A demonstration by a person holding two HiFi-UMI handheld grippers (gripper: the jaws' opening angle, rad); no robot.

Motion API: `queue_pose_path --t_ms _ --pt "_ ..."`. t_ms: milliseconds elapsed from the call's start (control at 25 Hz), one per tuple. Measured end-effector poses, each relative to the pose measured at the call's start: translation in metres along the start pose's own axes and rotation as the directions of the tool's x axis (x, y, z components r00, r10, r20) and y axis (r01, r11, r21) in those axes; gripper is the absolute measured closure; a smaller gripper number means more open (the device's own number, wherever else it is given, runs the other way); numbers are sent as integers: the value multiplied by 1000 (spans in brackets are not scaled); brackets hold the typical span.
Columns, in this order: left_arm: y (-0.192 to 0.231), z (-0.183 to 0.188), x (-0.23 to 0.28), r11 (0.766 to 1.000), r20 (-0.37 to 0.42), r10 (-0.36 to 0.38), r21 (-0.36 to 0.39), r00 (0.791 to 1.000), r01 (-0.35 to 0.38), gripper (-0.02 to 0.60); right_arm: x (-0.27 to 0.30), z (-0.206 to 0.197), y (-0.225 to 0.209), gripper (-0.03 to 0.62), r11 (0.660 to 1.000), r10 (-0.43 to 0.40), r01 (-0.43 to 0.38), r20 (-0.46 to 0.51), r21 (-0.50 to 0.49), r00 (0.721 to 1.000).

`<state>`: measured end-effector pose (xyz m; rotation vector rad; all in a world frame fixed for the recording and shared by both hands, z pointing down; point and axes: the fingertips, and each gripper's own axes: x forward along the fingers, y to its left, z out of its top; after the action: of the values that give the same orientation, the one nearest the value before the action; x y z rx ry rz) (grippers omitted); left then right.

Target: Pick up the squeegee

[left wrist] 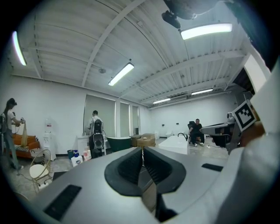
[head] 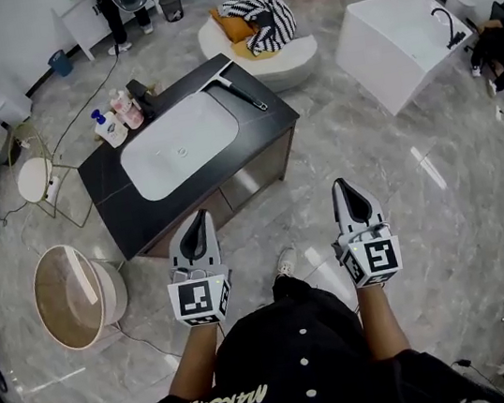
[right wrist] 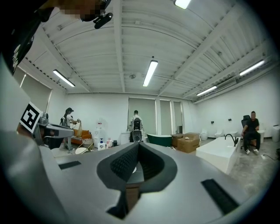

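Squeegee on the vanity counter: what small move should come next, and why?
Probably carry the right gripper forward toward the squeegee, opening its jaws on the way: the squeegee lies at the counter's far edge behind the basin, the gripper hangs short of the counter, and its jaws are together on nothing.

Basin set in the middle of the counter. Squeegee laid at the counter's far right corner; bottles stood at its far left corner — well apart. Round tub sited on the floor left of the counter, bathtub far right. Left gripper and right gripper held before the near edge.
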<state>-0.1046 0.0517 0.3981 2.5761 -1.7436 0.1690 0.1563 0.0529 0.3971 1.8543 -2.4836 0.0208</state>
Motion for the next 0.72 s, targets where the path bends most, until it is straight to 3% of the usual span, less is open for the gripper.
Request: queue_pose_path --t_ms 360,720 --pt "10 14 86 998 8 64 2 998 -64 563 83 4 -56 599 999 46 -46 6 2 999" --pt "15 13 116 991 -12 137 -1 991 -137 563 129 -4 -77 599 994 111 -110 -13 5 994"
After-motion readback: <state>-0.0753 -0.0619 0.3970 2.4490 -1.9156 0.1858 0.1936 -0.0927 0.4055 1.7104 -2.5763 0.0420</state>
